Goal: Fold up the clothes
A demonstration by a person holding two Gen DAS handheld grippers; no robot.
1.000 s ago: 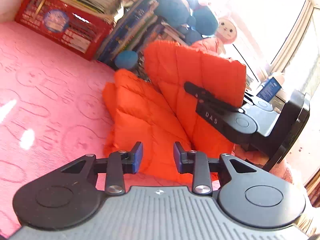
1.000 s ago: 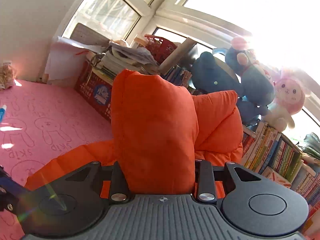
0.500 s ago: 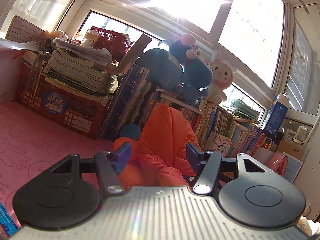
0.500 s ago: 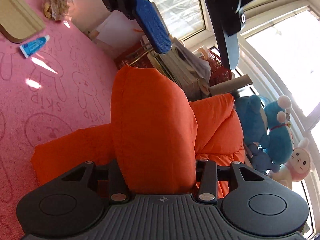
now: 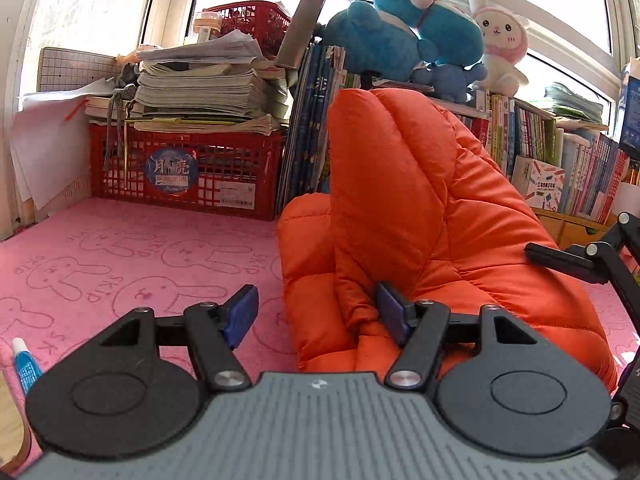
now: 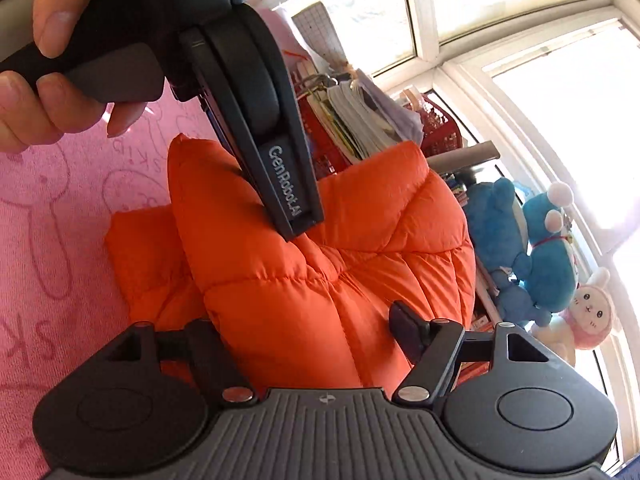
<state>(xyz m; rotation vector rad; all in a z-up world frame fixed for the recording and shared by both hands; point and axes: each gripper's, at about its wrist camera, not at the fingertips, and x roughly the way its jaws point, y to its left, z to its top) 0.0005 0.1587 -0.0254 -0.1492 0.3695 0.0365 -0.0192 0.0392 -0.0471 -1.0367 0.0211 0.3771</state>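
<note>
The orange jacket (image 5: 420, 216) is quilted, puffy cloth with a faint satin sheen, lying on a pink mat (image 5: 132, 256) of matt, fuzzy terry stamped with rabbit outlines. The left gripper (image 5: 316, 314) is matt black plastic with ribbed blue pads (image 5: 242, 314) and shiny metal pivot pins; the red crate (image 5: 188, 168) is glossy lattice plastic under stacked paper

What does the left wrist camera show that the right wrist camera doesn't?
Only the left wrist view shows the toothpaste tube on the pink mat and the crate's blue label. Only the right wrist view shows the person's hand gripping the left gripper's handle. Both show the orange puffer jacket and blue plush toys.
</note>
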